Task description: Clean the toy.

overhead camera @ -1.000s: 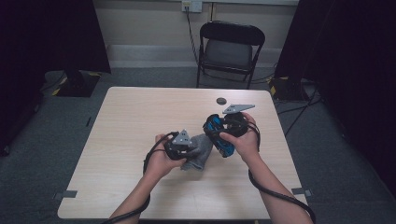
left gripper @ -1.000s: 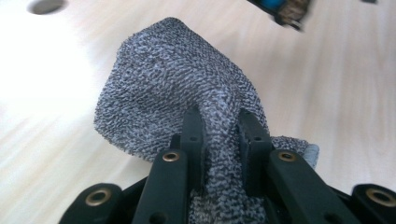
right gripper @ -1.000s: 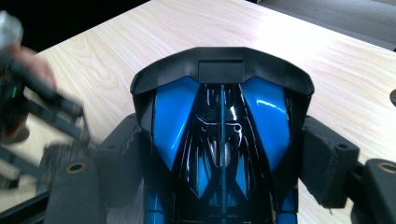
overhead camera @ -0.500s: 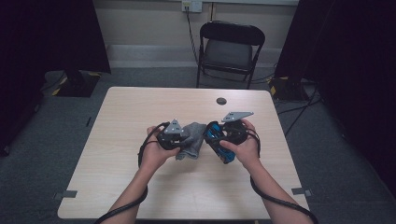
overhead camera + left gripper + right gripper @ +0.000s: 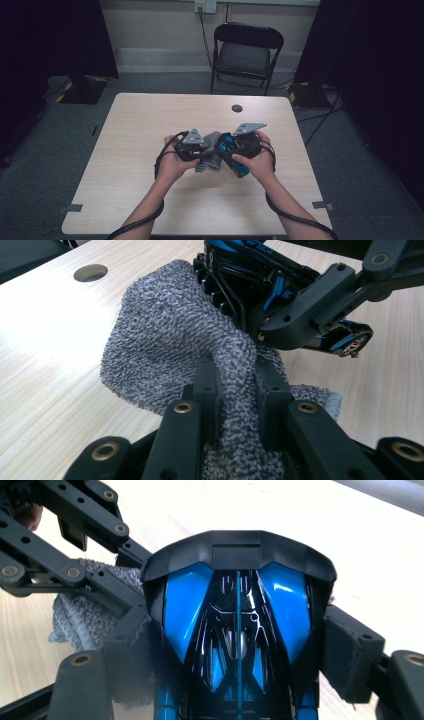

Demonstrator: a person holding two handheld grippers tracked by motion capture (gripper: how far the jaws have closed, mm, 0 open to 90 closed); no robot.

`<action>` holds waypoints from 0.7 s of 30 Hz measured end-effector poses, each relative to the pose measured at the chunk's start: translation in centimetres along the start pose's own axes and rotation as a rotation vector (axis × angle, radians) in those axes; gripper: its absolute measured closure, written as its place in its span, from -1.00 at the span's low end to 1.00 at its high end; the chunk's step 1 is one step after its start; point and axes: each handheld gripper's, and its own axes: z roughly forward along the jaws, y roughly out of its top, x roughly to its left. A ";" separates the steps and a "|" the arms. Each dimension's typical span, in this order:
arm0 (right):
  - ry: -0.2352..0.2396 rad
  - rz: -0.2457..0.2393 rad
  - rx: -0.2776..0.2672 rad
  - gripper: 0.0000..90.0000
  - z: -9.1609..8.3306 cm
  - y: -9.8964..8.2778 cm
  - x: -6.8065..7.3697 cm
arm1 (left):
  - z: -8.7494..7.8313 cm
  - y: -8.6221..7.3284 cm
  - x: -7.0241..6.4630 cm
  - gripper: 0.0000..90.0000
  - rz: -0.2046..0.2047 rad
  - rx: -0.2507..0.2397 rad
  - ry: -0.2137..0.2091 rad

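Observation:
A blue and black toy car [image 5: 237,610] sits between the pads of my right gripper [image 5: 242,640], which is shut on its sides. My left gripper [image 5: 235,372] is shut on a fold of a grey knitted cloth [image 5: 165,340]. The cloth drapes against the toy car [image 5: 260,280], touching its side. In the high view the left gripper [image 5: 202,150] and right gripper [image 5: 227,152] meet over the middle of the table [image 5: 150,125], the cloth [image 5: 210,159] hanging between them beside the car [image 5: 232,150]. The left gripper's linkage [image 5: 75,540] crosses the upper left of the right gripper view.
A small round hole [image 5: 237,108] lies in the tabletop beyond the hands. A black folding chair [image 5: 247,50] stands behind the far edge. Cables trail from both grippers toward the near edge. Dark curtains flank the room.
The cloth has shifted up along the car's side, and the right gripper has tilted the car slightly. Both hands stay in about the same place.

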 end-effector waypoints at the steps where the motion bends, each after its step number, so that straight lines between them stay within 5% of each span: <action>1: -0.002 0.001 -0.002 -0.43 0.0 0.0 0.0 | 0.1 0.0 -0.1 0.68 -0.003 -0.001 -0.003; 21: -0.011 0.040 -0.025 -0.43 0.8 1.3 0.0 | 1.7 -0.8 -1.5 0.68 -0.012 0.008 -0.063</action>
